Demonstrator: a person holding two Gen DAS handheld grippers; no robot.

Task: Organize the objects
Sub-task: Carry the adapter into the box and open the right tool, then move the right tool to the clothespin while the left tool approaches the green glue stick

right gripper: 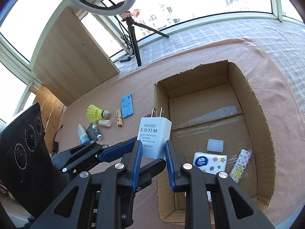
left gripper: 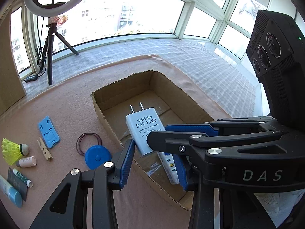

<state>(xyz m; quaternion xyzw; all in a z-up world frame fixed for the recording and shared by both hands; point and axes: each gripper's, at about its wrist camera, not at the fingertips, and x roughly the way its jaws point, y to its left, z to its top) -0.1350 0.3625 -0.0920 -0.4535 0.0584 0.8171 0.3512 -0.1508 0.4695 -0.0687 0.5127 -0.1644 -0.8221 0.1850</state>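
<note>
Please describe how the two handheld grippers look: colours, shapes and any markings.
Both the left gripper and right gripper are black angular linkages with silver rivets and ribbed blue pads on the jaws. The right one carries white "DAS" lettering; each carries a black three-lens camera block. A white knitted glove is worn.

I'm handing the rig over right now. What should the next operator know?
Right tool: shut on the white charger, held above the cardboard box rim.
Left tool: one pad against the charger; full grip unclear.
Done: tissue pack, patterned packet, white block in the box.
Left: release charger; then shuttlecock, clothespin, blue stand, tape measure, small bottles on the cloth.
</note>
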